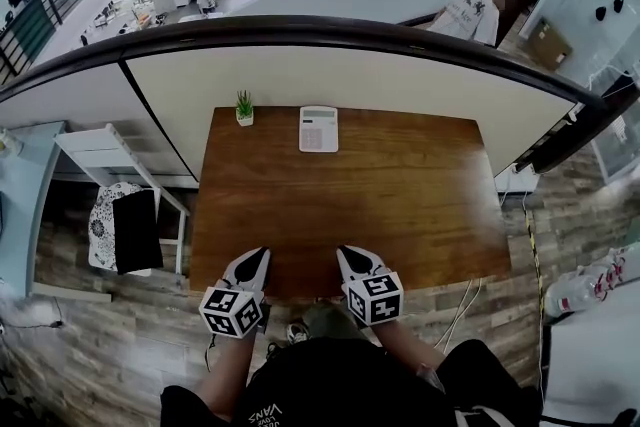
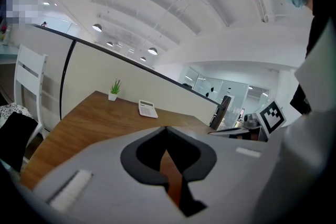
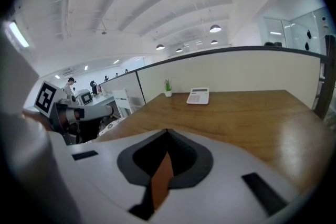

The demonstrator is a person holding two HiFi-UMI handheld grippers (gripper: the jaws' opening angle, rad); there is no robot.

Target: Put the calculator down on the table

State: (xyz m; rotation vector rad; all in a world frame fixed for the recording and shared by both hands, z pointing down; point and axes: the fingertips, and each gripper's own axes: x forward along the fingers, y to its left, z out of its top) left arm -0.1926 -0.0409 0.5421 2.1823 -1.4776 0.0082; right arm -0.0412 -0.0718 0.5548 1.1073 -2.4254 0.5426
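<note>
At twelve o'clock on the surface (image 1: 400, 205), the calculator (image 1: 318, 128) lies flat, well apart from the left claw (image 1: 260, 255) and right claw (image 1: 345, 253), both pressed together and empty, so leaving it untouched seems best.

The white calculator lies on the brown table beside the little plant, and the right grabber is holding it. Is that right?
Not quite. The right gripper holds nothing; the right gripper view shows its jaws shut and empty. The calculator does lie on the table beside the little plant.
</note>
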